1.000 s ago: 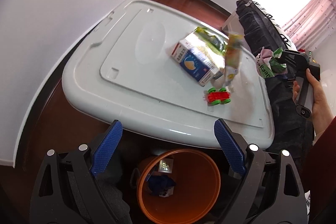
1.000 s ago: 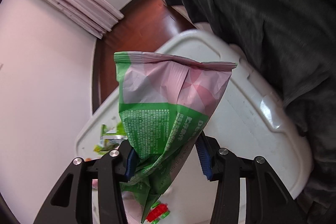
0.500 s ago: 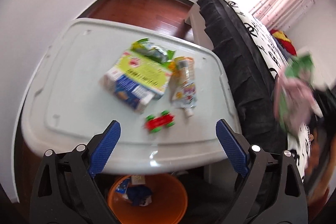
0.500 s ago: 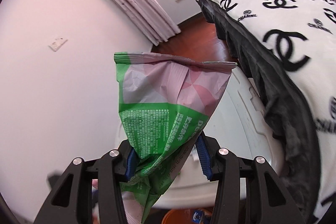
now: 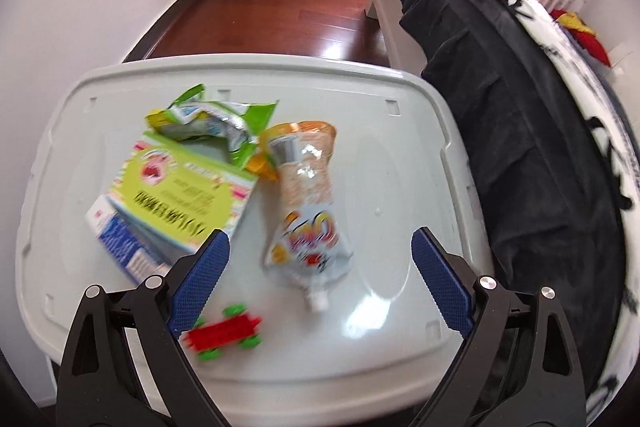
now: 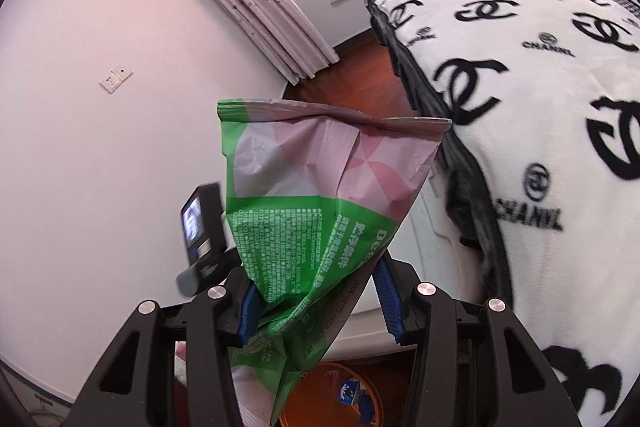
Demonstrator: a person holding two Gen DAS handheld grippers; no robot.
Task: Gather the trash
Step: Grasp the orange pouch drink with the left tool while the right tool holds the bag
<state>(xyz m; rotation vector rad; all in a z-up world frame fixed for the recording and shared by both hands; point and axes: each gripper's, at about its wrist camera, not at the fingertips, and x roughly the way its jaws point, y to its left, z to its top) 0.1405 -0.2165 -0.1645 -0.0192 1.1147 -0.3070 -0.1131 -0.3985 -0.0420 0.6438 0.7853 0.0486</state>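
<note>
My left gripper (image 5: 320,279) hangs open over the white plastic lid (image 5: 400,115), with nothing between its blue pads. Under it lies an orange-and-white spouted pouch (image 5: 308,211). To its left are a green-and-blue carton (image 5: 172,203) and a torn green wrapper (image 5: 216,123). A red toy car with green wheels (image 5: 224,331) sits near the front edge. My right gripper (image 6: 316,295) is shut on a green-and-pink snack bag (image 6: 320,195), held up in the air. Below it stands the orange bin (image 6: 340,395), with scraps inside.
A bed with a black-and-white blanket (image 6: 540,75) and dark skirt (image 5: 520,155) runs along the right of the lid. White walls and curtains (image 6: 272,11) close the left and back. Dark wood floor (image 5: 288,15) lies beyond. The left gripper's body with its small screen (image 6: 200,223) shows beside the bag.
The left gripper swung from above the orange bin to over the lid's trash, and the bin left its view. The right gripper rose with the snack bag, tilting up toward the wall and bed.
</note>
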